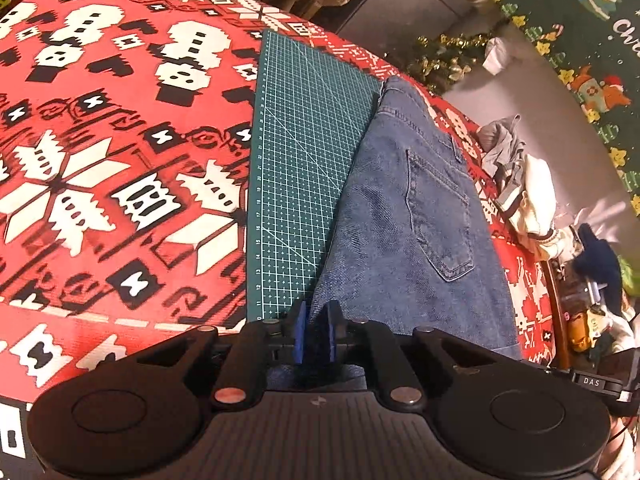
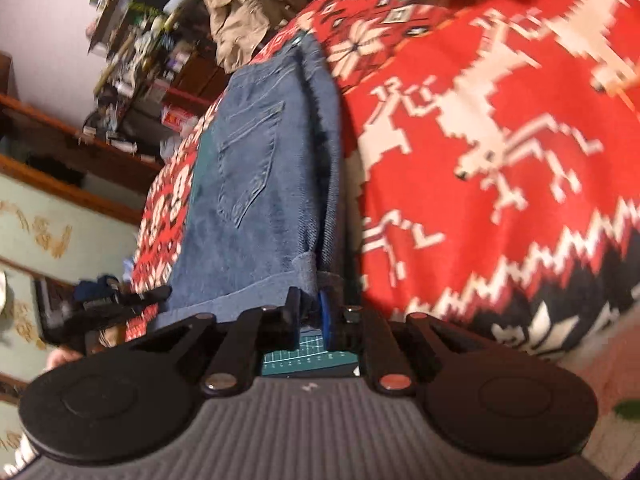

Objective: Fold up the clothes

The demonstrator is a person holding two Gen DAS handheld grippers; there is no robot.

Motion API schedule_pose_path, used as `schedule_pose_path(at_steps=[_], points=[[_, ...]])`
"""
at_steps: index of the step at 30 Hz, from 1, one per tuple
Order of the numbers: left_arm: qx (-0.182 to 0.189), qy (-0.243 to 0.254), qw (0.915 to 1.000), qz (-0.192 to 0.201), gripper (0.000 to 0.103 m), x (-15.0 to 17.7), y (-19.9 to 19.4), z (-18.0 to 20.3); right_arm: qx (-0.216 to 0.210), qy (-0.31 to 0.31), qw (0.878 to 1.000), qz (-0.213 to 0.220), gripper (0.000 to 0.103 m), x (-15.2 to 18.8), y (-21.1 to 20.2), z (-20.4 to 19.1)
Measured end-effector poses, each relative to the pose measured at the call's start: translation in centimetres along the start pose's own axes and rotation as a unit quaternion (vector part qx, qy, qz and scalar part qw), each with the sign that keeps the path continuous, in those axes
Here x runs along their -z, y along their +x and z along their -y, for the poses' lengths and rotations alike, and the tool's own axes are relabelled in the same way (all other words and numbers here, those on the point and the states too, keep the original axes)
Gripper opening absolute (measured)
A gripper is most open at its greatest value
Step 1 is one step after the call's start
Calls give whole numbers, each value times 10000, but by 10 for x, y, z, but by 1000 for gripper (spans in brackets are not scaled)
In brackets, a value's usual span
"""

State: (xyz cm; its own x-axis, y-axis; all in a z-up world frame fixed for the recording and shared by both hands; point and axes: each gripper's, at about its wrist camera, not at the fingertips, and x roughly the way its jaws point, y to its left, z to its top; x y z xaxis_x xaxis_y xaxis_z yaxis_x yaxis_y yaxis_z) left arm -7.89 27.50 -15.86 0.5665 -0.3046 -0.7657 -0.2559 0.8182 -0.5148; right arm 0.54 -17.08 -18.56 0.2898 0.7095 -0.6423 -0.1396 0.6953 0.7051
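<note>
Nearest in the left wrist view, the left tool has its blue pads pinched together on the near edge of the blue denim jeans. Beyond it the jeans run away across a dark green gridded cutting mat, back pocket up, on the red, white and black patterned tabletop cloth. Only this view shows a crumpled grey and cream heap of clothes at the tabletop's right edge and a green Christmas-print mat on the floor farther off.

The right wrist view shows the right tool clamped on the rolled hem corner of the jeans, with a strip of mat beneath. This view alone shows stacked denim layers along the right edge, and, far off, a cluttered wooden shelf.
</note>
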Motion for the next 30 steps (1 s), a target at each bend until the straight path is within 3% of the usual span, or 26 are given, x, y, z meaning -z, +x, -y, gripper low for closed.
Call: schedule_pose_path(at_steps=[9,17,24,30], points=[[-76,552,9982,240,27,-15,-27,17,256,-370,9987,221,12,-11,-18,-13],[-3,928,9949,398,28,-70,0,47,276,-965,9940,428,15,-94,-10,-37],[-54,1102,9926,498,23,-134,45,72,360,-1316,9891,559,18,-175,46,-55],[37,934,9952,288,19,-166,95,79,497,-1264,9899,408,18,-220,107,-47]])
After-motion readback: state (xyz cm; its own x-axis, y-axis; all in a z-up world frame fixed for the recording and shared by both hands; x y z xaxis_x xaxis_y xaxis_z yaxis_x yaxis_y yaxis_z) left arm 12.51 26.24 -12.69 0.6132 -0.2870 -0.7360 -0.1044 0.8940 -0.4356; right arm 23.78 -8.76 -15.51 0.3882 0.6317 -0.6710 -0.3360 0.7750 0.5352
